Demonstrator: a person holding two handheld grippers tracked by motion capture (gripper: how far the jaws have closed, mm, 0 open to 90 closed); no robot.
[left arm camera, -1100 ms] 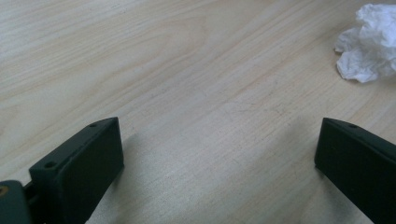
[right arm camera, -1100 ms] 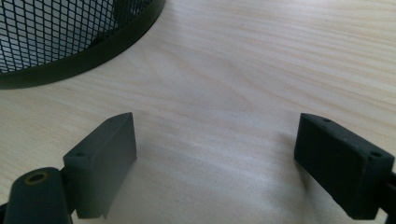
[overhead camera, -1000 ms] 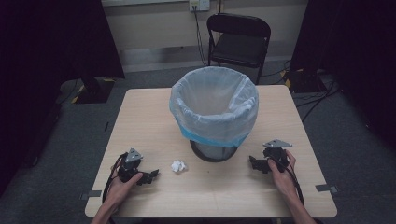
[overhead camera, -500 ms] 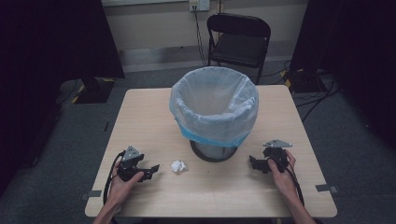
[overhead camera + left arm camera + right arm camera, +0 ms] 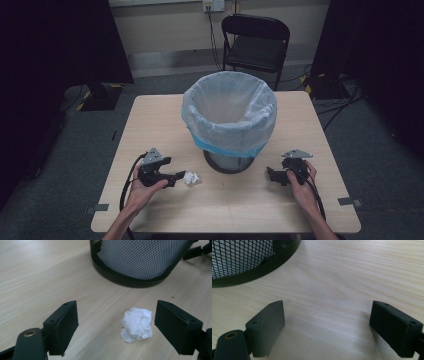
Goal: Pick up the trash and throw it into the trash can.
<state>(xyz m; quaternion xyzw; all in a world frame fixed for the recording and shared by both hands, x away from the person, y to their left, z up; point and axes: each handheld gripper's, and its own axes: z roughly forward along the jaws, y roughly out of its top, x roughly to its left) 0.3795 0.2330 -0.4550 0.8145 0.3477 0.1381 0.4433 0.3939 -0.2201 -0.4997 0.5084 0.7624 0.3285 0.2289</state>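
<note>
Paper wad [image 5: 137,324] — one crumpled white ball — lies on the counter [image 5: 150,120] just in front of the bin [image 5: 230,117], between the left gripper's [image 5: 176,177] jaws. Those jaws have just been closing in, yet in the left gripper view there is bare wood on both sides of the wad, the right jaw close beside it and the left one well apart; so the gripper is not yet grasping anything.

Judging by this, the step in hand is the pickup. The next move calls for finishing the squeeze until both jaws press the wad, then lifting it over the plastic-lined rim and letting it drop in. The wad sits off-centre, so the close may nudge it sideways first.

The right gripper [image 5: 272,176] rests near the counter's right side with its jaws spread wide and nothing between them — released.

Counted: one wad, one bin with one liner, two grippers, one folding chair [image 5: 255,45] beyond the counter.
</note>
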